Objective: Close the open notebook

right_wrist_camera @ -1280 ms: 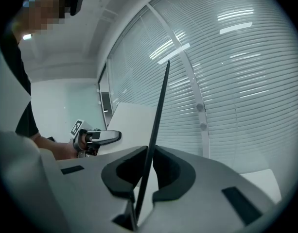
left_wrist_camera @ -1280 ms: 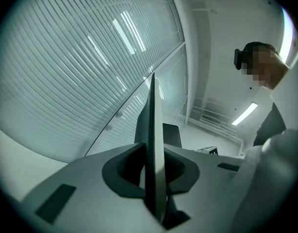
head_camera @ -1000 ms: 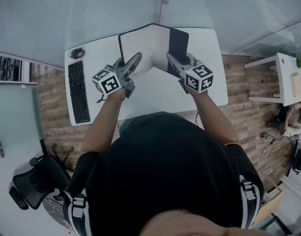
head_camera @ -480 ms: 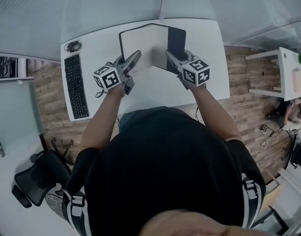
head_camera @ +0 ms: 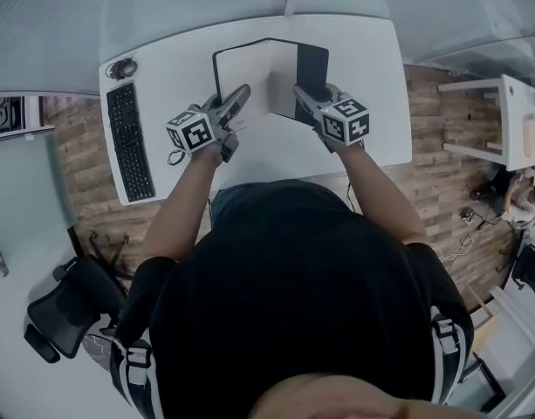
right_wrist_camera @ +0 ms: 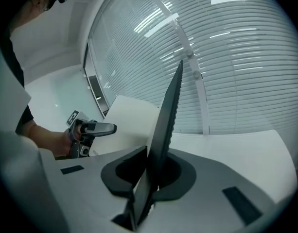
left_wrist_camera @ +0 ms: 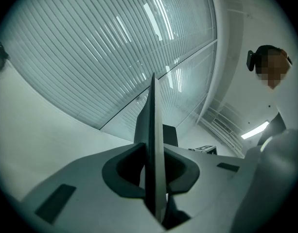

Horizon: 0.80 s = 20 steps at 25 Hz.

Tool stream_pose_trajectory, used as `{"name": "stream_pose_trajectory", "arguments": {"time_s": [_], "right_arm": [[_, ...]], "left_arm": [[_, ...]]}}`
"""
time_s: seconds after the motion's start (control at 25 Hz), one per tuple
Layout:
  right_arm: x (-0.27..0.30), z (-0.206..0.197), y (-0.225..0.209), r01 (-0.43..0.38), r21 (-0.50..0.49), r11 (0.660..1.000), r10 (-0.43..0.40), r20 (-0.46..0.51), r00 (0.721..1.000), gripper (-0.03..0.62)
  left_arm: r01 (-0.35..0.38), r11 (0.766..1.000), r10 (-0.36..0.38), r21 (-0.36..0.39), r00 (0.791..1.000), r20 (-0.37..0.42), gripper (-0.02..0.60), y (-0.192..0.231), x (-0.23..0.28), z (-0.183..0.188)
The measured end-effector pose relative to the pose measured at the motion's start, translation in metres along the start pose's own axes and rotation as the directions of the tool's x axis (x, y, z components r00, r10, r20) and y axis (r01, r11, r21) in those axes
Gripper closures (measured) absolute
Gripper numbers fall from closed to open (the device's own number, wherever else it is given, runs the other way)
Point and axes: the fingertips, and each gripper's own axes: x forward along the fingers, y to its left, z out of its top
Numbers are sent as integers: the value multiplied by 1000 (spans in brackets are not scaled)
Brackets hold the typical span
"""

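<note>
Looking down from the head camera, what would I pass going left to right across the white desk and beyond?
Keyboard → left hand-held gripper → right hand-held gripper → small white side table. The notebook, clamped by both, spans them, so it has no clear place.

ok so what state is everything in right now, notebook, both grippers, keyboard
notebook: open, not yet closed, one gripper pinching each side
left gripper: jaws shut on the notebook's pale left side
right gripper: jaws shut on the notebook's dark right side
keyboard: lying flat at the left of the desk, nothing touching it
</note>
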Motion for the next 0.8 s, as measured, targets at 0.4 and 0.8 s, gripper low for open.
{"name": "stream_pose_trajectory", "arguments": {"time_s": [0.4,0.8], "right_arm": [[21,-29,-1,-19,39,999,22,-65,998,539],[43,-71,-2,-33,95,995,46,-147,988,539]], "left_arm": [[-32,998,31,-50,999,-8,514,30,-8,-25],[-66,985,58,-161,997,-51,514,65,-16,-60]]}}
